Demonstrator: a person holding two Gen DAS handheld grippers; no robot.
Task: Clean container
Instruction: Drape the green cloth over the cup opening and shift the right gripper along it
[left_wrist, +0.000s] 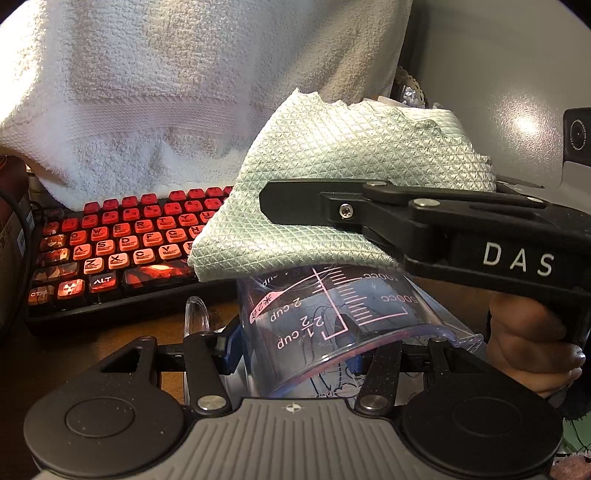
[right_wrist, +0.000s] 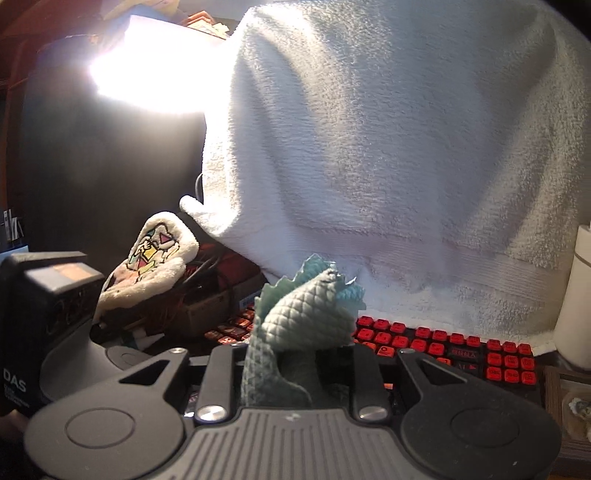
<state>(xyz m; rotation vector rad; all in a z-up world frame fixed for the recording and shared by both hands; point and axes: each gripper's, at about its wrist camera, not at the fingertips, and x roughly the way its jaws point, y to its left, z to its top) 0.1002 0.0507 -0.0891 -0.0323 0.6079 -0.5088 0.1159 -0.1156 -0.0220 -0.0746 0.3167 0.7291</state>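
Above the desk, the left gripper (left_wrist: 295, 354) clamps the clear cup (left_wrist: 332, 325) by its wall near the rim. The right gripper (right_wrist: 295, 365) is clenched on the cloth (left_wrist: 332, 177), draped over the cup's base. Light, stiff, probably slick plastic; the wall hold suits it.

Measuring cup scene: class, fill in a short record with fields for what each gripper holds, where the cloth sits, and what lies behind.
left gripper: shut on the clear measuring cup, which is tipped so its printed scale reads upside down
right gripper: shut on the pale green cloth
cloth position: draped over the cup's far end
behind: red keyboard with a white towel hanging above it
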